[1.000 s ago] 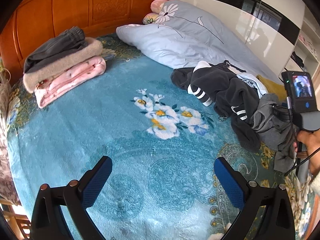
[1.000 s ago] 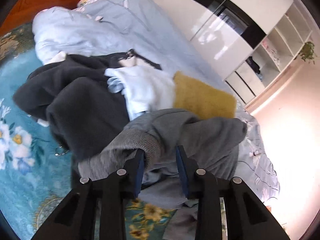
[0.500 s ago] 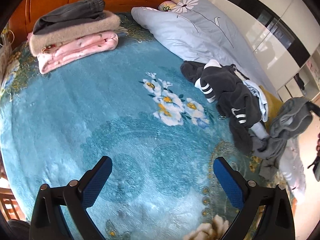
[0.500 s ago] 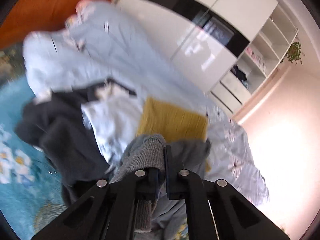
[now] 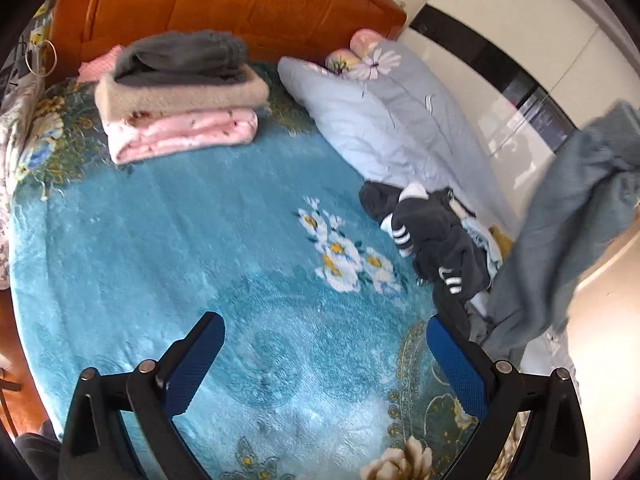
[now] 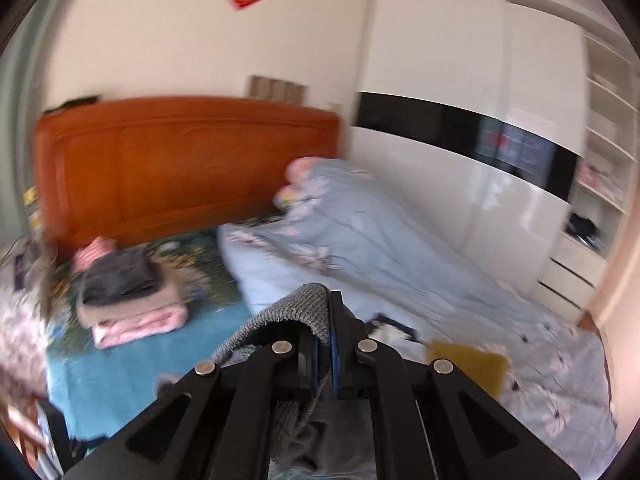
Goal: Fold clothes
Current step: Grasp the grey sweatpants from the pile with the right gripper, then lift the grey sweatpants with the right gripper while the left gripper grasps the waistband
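Right tool (image 6: 325, 344) is gripping grey sweater (image 6: 296, 308), jaws nearly closed on knit edge, w/ garment hanging below it. Left tool (image 5: 324, 356) is hovering wide open, empty, over blue blanket (image 5: 200, 248); sweater (image 5: 568, 216) is dangling to its right.

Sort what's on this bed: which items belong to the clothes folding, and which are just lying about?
Job: grey knitted garment clamped in the right gripper; open left gripper; dark striped clothes heap; folded stack of grey, beige and pink items.

Lying about: light blue floral duvet; teal floral blanket; orange wooden headboard.
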`<state>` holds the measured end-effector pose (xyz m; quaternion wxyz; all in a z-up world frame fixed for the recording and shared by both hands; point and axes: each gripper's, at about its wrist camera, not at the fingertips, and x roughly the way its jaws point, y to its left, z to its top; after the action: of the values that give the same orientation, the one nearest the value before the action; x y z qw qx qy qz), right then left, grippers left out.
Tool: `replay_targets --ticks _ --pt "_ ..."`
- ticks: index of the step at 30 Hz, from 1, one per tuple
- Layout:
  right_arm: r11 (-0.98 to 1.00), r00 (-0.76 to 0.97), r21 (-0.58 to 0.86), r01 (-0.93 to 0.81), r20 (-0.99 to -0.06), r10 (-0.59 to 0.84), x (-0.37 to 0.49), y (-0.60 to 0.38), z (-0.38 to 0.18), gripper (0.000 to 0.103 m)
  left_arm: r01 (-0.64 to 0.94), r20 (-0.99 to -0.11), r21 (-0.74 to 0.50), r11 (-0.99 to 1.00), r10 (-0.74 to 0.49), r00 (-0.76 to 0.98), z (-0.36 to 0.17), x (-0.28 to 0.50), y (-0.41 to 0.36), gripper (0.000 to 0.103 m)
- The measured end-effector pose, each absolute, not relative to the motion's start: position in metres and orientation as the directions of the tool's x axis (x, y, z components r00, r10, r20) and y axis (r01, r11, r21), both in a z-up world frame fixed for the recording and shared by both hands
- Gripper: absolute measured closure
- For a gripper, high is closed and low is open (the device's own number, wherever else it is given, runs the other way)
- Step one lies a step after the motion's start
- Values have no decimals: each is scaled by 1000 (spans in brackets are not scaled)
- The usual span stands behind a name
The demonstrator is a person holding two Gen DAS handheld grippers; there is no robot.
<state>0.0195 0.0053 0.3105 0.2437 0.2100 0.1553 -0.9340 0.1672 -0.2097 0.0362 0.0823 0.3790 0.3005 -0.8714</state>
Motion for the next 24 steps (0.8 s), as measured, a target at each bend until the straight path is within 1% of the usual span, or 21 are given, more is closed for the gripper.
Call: replay_targets --ticks 1,4,7,9,10,12,14,17,19,21,24 --pt "-801 -766 -208 561 -498 -407 21 -9 299 99 374 -714 -455 -808 80 -696 34 170 -211 1" --pt "-703 -638 -218 676 -650 -412 20 -42 243 99 384 -726 -437 -814 67 -684 28 179 -215 1" --pt "-629 -497 -192 753 -793 -354 16 -66 169 99 393 -738 -418 -819 54 -673 22 187 -219 1" --pt "-604 -430 -176 777 -850 -305 14 -78 119 99 399 -745 -405 -823 45 -665 18 193 -222 1" --pt "-608 -398 -150 780 -868 -297 10 -82 103 99 404 -751 -403 -821 45 -658 15 195 -223 1" --pt "-610 -341 -101 786 -894 -291 8 -88 77 99 424 -771 -414 -805 63 -634 4 197 -225 1" --pt "-589 -331 -86 804 -887 -322 19 -88 77 99 447 -786 -430 -784 82 -612 -7 198 -227 1" --pt "-604 -357 -90 792 -871 -338 17 -78 85 99 490 -781 -506 -710 136 -610 -20 198 -233 1" --pt "-665 -364 -72 743 -878 -311 -2 -61 82 99 476 -773 -531 -701 171 -611 -22 192 -224 1" --pt "-725 -360 -49 687 -890 -281 -18 -44 71 98 436 -775 -521 -733 193 -602 -20 182 -206 1" --pt "-736 -330 1 677 -894 -304 -21 -33 60 98 366 -760 -554 -748 273 -590 -18 165 -176 1"
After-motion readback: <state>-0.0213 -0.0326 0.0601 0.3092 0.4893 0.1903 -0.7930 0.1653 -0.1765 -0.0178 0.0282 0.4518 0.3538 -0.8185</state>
